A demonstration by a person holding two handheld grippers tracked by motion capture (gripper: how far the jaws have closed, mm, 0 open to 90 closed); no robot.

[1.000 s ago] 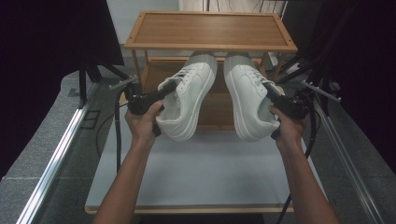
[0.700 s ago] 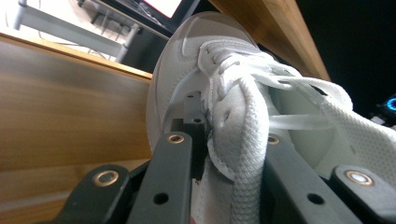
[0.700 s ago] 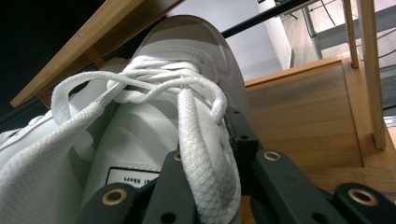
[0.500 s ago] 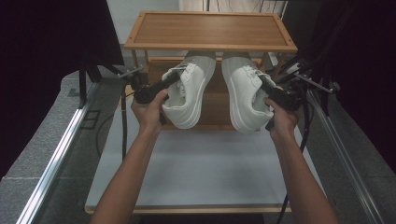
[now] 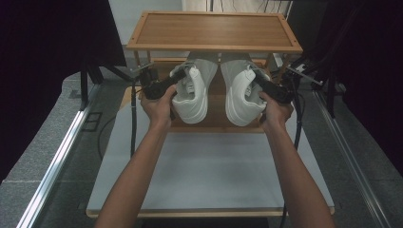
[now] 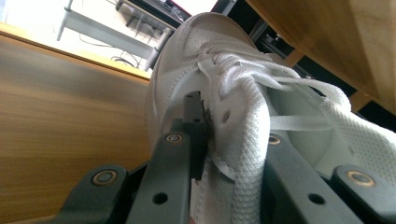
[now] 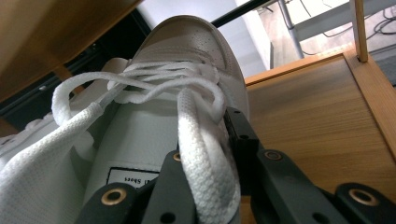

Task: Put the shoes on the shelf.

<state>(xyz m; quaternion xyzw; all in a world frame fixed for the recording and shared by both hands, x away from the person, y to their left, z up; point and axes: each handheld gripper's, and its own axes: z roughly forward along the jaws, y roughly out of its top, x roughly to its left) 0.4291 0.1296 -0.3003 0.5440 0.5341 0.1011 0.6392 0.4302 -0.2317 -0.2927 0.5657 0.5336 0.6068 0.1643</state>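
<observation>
Two white lace-up sneakers are held over the lower board (image 5: 216, 102) of a wooden two-tier rack. Their toes reach under its top board (image 5: 214, 28) and their heels point toward the person. My left gripper (image 5: 181, 77) is shut on the left sneaker (image 5: 192, 97), its jaws clamping the sneaker's side wall by the laces. In the left gripper view the left gripper (image 6: 233, 123) holds the left sneaker (image 6: 187, 51) beside the shelf wood. My right gripper (image 5: 257, 78) is shut on the right sneaker (image 5: 241, 97) the same way. The right gripper view shows the right gripper (image 7: 205, 140) on the right sneaker (image 7: 187, 42).
The rack stands at the far end of a pale table (image 5: 209, 175), whose bare top stretches toward the person. Thin rack posts (image 5: 277, 71) flank the lower shelf. Cables hang down from both grippers. Dark curtains and metal rails border both sides.
Both hands have moved forward, away from the person, carrying the sneakers from in front of the rack to where their toes lie under the top board. Both grips are unchanged.
</observation>
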